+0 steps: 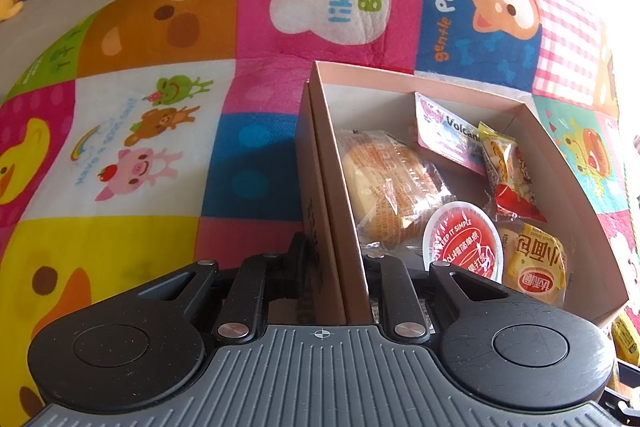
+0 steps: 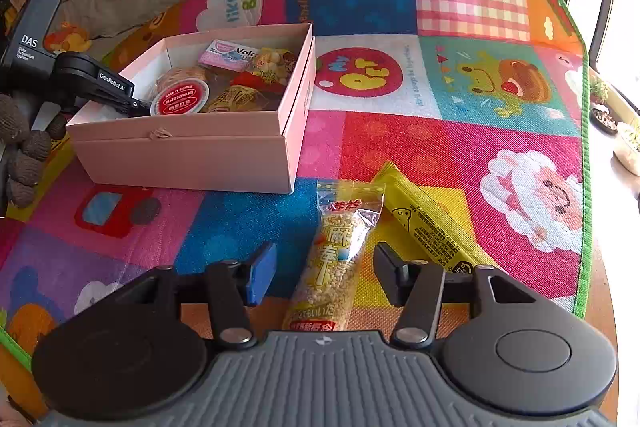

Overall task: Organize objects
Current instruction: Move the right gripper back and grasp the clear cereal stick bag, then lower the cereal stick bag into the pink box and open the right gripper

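Pink box [image 2: 192,155] wall pinched in left claw [image 1: 338,259], rice-puff bar [image 2: 332,267] between right claw [image 2: 324,277] fingers

My left gripper [image 1: 338,259] points steeply downward, its jaws closed on the side wall of the pink box [image 2: 224,147]. My right gripper [image 2: 324,273] also points downward, jaws apart, straddling the rice-puff bar packet [image 2: 332,267] without pad contact.
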The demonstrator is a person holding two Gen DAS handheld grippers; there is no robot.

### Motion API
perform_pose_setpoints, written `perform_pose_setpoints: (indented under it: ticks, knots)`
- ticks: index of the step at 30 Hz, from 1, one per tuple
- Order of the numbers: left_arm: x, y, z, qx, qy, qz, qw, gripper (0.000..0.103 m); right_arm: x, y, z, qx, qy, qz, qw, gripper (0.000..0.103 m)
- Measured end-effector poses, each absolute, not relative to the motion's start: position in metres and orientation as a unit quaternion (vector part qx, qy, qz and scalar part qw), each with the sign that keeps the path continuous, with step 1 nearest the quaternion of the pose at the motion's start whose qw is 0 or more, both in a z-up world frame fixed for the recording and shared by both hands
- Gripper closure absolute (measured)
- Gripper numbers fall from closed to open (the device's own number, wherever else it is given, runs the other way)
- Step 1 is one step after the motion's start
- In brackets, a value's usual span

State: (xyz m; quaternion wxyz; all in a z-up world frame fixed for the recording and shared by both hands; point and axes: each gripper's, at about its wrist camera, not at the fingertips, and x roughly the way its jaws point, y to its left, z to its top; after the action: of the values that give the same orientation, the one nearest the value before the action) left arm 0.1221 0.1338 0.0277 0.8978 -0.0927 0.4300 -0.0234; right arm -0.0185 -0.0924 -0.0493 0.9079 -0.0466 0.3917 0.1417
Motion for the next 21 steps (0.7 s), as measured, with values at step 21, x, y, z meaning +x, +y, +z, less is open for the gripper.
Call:
perform_pose_setpoints:
  ticks: [21]
  knots:
    - [0.119, 0.135, 0.026, -0.089, 0.423, -0.029, 0.901, 0.083, -0.062, -0.086, 0.043, -0.030, 0.406, 0.255, 0.877, 0.076]
